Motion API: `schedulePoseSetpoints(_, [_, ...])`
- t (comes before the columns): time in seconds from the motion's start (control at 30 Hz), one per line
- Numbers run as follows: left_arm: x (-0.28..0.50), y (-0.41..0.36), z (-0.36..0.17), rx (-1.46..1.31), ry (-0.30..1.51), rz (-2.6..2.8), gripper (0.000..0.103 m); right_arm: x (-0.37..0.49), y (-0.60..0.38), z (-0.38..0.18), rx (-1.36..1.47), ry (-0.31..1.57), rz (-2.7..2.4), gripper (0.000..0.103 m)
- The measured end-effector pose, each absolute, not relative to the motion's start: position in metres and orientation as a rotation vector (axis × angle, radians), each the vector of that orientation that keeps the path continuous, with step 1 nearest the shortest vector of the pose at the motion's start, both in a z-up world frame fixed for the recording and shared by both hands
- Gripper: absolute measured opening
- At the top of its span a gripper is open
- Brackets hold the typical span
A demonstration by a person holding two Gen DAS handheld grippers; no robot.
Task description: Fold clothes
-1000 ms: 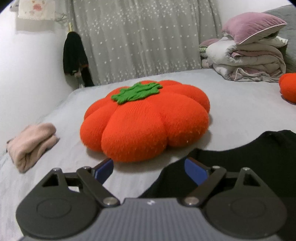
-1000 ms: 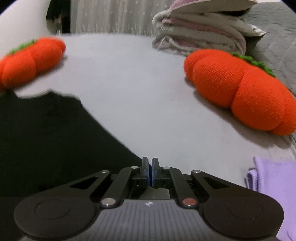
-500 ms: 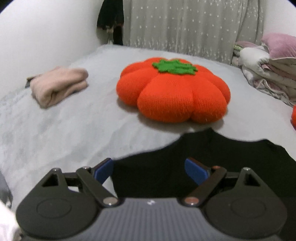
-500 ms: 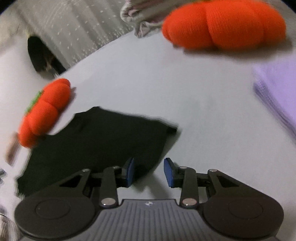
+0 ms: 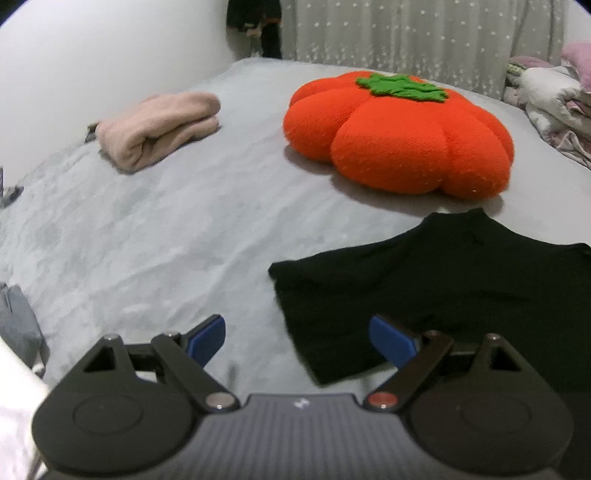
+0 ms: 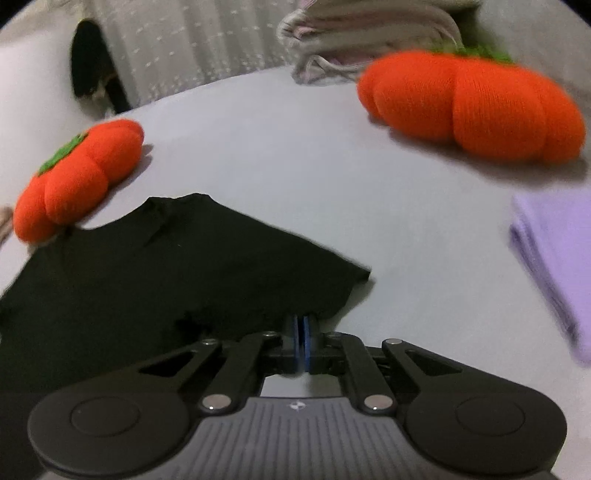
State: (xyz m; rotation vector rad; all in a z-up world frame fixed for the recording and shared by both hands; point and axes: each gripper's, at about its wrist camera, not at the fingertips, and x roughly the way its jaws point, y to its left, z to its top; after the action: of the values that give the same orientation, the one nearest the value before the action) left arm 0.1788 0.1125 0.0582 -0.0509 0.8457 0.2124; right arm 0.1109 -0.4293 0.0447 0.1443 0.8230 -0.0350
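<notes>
A wide bed covered in pale grey fabric (image 5: 155, 236) filled most of the frame. A plain white wall (image 5: 92, 59) rose at upper left, and a grey curtain dotted with small white stars (image 5: 406, 37) hung across the top.

You've got one orange pumpkin cushion (image 5: 399, 136) sitting mid-bed, a second pumpkin cushion (image 6: 472, 107) out toward the bed's right side. There's the grey bed (image 5: 166, 229) itself, quilts (image 5: 550, 99) stacked at its far right corner, and a starry curtain (image 5: 406, 33) behind.
</notes>
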Motion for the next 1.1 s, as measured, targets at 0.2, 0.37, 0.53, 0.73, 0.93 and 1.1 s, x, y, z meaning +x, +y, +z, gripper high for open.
schedulePoseSetpoints(0.2, [0.18, 0.118, 0.057, -0.077, 0.859, 0.212, 0.09, 0.105, -0.419, 0.07, -0.097, 0.763, -0.053, 0.005])
schedulePoseSetpoints(0.37, [0.182, 0.119, 0.055, -0.085, 0.877, 0.213, 0.09, 0.092, -0.403, 0.061, -0.214, 0.784, -0.019, 0.005])
schedulePoseSetpoints(0.53, [0.182, 0.119, 0.055, -0.1, 0.889, 0.204, 0.09, 0.091, -0.426, 0.036, 0.101, 0.857, 0.006, 0.013])
schedulePoseSetpoints(0.73, [0.183, 0.114, 0.053, -0.102, 0.906, 0.186, 0.09, 0.084, -0.483, 0.015, 0.687, 0.88, 0.009, 0.025])
schedulePoseSetpoints(0.93, [0.183, 0.113, 0.051, -0.104, 0.915, 0.187, 0.09, 0.082, -0.489, -0.009, 0.991, 0.843, 0.001, 0.026])
schedulePoseSetpoints(1.1, [0.183, 0.112, 0.051, -0.104, 0.916, 0.184, 0.09, 0.084, -0.476, -0.01, 0.96, 0.777, -0.111, 0.007])
